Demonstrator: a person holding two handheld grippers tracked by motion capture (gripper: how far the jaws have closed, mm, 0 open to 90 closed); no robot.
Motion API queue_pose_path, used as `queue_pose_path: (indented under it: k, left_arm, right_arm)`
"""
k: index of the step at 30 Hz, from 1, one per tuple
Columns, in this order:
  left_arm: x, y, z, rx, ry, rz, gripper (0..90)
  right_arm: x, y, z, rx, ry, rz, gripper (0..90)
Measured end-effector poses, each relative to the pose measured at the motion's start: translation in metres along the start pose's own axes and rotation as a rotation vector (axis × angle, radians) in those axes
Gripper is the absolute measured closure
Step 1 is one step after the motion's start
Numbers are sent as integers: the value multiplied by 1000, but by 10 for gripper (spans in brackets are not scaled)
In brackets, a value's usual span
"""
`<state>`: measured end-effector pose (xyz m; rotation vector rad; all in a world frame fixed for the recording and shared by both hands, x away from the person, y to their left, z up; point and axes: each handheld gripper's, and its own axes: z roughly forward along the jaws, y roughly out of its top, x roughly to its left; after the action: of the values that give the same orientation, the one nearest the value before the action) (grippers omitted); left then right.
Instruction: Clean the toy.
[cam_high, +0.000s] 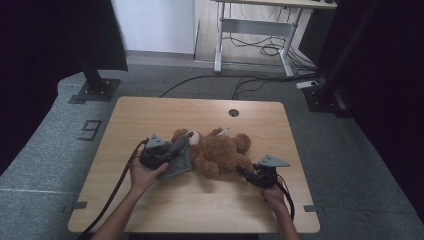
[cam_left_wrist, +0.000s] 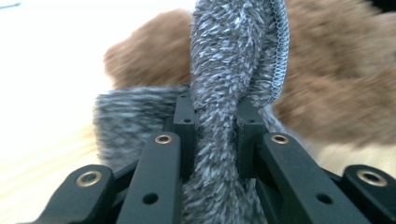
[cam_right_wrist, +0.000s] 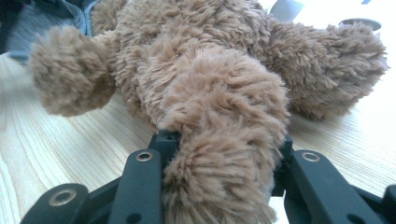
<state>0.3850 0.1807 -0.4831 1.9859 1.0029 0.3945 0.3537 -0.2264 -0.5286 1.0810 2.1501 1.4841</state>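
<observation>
High view: set above your side, facing forward and down; it takes in the whole table (cam_high: 150, 210) and the floor beyond.
Left gripper view: rides your left gripper (cam_left_wrist: 215, 126), very near the grey cloth (cam_left_wrist: 224, 70).
Right gripper view: rides your right gripper (cam_right_wrist: 222, 144), low over the tabletop, very near.
Shared: all three show the teddy bear (cam_high: 215, 150).

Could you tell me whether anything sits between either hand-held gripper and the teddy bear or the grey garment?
Nothing visible does. The left hand-held gripper is already shut on the grey fuzzy garment, and the right hand-held gripper is clamped on the teddy bear by one leg.
</observation>
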Motion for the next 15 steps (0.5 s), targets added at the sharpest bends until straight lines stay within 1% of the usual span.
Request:
queue_pose_path:
  k: [1,3,5,6,7,9,12,15]
  left_arm:
    - [6,-4,0,9,16,-14,752]
    - [16,-9,-1,13,18,-53,749]
    - [20,-9,-4,4,14,-71,748]
    - [20,-7,-5,-5,9,-71,747]
    - [18,-3,-8,-28,-1,-69,747]
    - [10,10,-10,-53,-17,-54,740]
    - [-1,28,-8,-71,-34,-19,741]
    - [-9,43,-3,-90,-55,-12,743]
  right_arm:
    - [0,0,0,0,2,2,613]
    - [0,-1,0,1,7,0,612]
    - [-1,-1,-1,1,8,-4,612]
    - [-1,-1,-1,2,8,-3,612]
    - [-1,-1,-1,2,7,-2,612]
    - [-1,-1,-1,1,10,0,612]
    - [0,-1,-1,1,21,-10,614]
    - [1,-2,-2,1,33,-17,615]
